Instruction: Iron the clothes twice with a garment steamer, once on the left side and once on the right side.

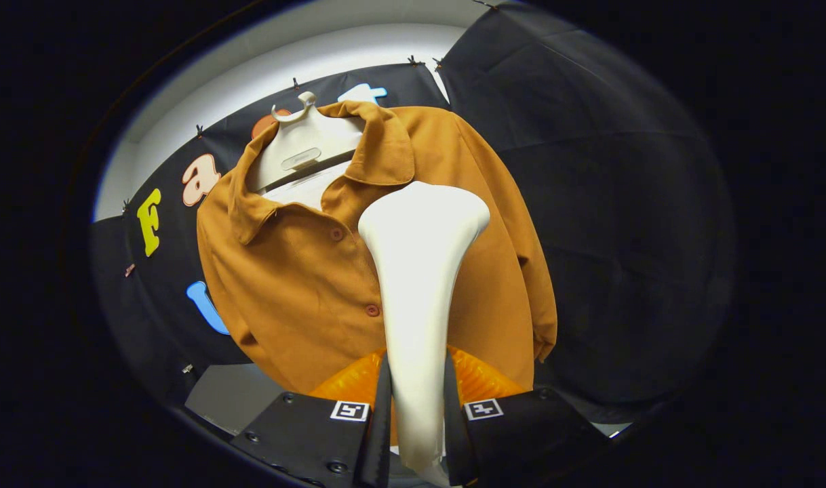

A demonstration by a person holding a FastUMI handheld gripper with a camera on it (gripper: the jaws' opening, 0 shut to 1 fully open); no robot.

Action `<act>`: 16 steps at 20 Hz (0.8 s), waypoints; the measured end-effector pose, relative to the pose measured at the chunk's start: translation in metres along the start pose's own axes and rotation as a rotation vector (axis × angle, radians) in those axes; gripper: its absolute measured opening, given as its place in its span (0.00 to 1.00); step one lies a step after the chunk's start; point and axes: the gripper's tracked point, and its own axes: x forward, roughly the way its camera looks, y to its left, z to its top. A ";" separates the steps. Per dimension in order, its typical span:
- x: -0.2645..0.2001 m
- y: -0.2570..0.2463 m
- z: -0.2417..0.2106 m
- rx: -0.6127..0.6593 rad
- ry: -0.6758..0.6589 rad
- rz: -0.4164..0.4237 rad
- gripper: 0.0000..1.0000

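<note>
**Steamer head resting high on the shirt's front**

The gripper is clamping the white garment steamer by its handle — both black fingers are pressing on it from either side, with the handle running up between them. The steamer is widening into a broad head that is sitting just below the collar, on the side of the button placket away from the booth's lettered wall, though whether it is touching the cloth cannot be told. The brown shirt is hanging on a white hanger against the black cloth wall, its collar lying open and two buttons showing just beside the steamer's neck. An orange ribbed part is showing just behind the fingers, at the shirt's lower hem — what it belongs to cannot be told.
</note>
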 end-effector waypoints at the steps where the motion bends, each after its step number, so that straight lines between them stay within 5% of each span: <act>1: 0.005 -0.003 0.000 -0.001 0.004 0.004 0.36; 16: 0.038 -0.033 -0.079 0.138 0.185 0.126 0.36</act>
